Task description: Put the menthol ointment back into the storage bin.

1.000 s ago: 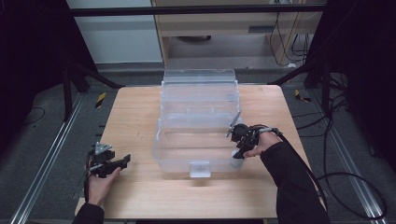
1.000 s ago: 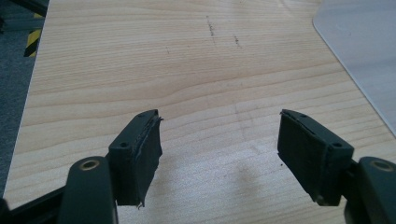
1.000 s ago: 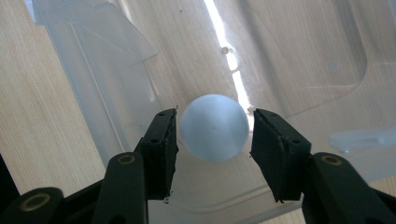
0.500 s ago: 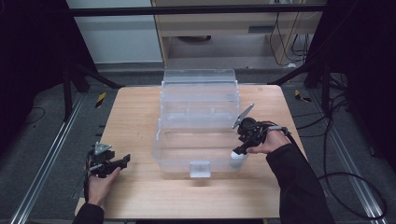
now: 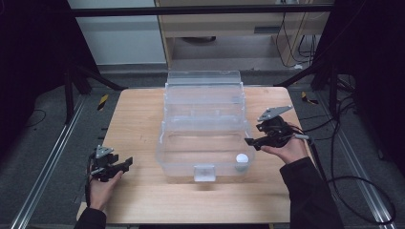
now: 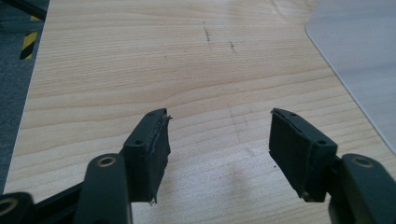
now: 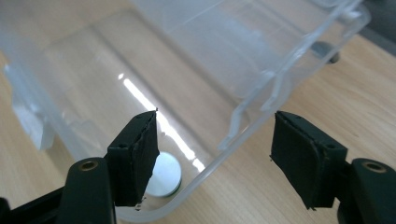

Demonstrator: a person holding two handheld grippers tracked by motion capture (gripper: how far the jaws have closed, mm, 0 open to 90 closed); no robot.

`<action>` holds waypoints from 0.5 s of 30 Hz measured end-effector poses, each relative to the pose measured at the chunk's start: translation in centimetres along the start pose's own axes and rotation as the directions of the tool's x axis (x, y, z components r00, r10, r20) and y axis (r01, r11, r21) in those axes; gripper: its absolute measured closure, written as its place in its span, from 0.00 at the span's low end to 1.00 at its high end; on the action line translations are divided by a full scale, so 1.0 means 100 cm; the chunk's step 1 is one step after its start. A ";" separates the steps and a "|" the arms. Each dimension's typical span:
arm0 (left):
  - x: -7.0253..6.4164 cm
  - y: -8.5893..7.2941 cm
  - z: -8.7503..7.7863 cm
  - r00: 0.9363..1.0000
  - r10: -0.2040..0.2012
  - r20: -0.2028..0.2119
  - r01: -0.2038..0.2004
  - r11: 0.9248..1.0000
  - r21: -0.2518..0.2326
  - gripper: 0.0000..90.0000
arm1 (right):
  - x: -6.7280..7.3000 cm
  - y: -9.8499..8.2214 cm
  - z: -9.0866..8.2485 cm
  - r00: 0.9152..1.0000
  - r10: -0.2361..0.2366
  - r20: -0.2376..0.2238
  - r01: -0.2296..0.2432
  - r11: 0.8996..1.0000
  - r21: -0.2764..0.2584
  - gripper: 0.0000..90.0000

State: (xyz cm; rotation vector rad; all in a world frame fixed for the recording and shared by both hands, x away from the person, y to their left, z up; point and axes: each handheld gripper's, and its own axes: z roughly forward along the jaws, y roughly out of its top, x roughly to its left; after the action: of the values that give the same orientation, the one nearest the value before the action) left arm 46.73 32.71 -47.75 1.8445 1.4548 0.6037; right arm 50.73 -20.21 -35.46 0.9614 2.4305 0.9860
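1. Clear plastic box (image 5: 205, 138), centre of the high view, on the table (image 5: 138, 119); lid open.
2. Right gripper (image 5: 250, 141), centre right, has lifted clear; jaws just opened, released, nothing between them.
3. Left gripper (image 5: 128, 162), lower left; jaws just narrowed, parted and empty.
4. White disc (image 5: 242, 159) now lies inside the box's lower-right corner; drop judged complete.

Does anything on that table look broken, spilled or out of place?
Nothing stands out. The clear plastic box sits square on the wooden table with its lid up, and a small white round piece lies flat in its front right corner. No cracks or spills show.
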 end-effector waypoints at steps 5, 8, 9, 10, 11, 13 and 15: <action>0.000 0.000 -0.001 1.000 -0.003 0.011 0.003 1.000 0.001 0.48 | -0.009 -0.017 -0.012 0.994 0.101 0.040 -0.095 0.987 -0.131 0.32; -0.001 0.000 -0.001 1.000 -0.001 0.013 0.001 1.000 0.001 0.50 | -0.013 -0.029 -0.015 0.988 0.142 0.062 -0.129 0.976 -0.173 0.28; -0.001 0.001 -0.001 1.000 0.001 0.013 -0.001 1.000 0.001 0.50 | -0.014 -0.033 -0.016 0.986 0.152 0.071 -0.137 0.973 -0.185 0.27; -0.001 0.001 -0.001 1.000 0.001 0.013 -0.001 1.000 0.001 0.50 | -0.015 -0.038 -0.016 0.984 0.161 0.077 -0.143 0.970 -0.196 0.27; -0.001 0.001 -0.001 1.000 0.002 0.012 -0.002 1.000 0.002 0.50 | -0.016 -0.041 -0.015 0.982 0.168 0.082 -0.149 0.968 -0.204 0.27; -0.002 0.000 -0.001 1.000 0.004 0.008 -0.004 1.000 0.003 0.49 | -0.018 -0.050 -0.014 0.978 0.192 0.080 -0.171 0.961 -0.220 0.26; -0.001 0.000 -0.001 1.000 0.005 0.004 -0.005 1.000 0.004 0.47 | -0.021 -0.059 -0.013 0.973 0.214 0.088 -0.188 0.953 -0.237 0.26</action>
State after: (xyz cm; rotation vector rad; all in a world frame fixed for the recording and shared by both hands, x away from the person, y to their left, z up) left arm 46.65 32.58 -47.69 1.8522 1.4502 0.6000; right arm 48.82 -25.40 -38.67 1.1643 2.1028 1.2143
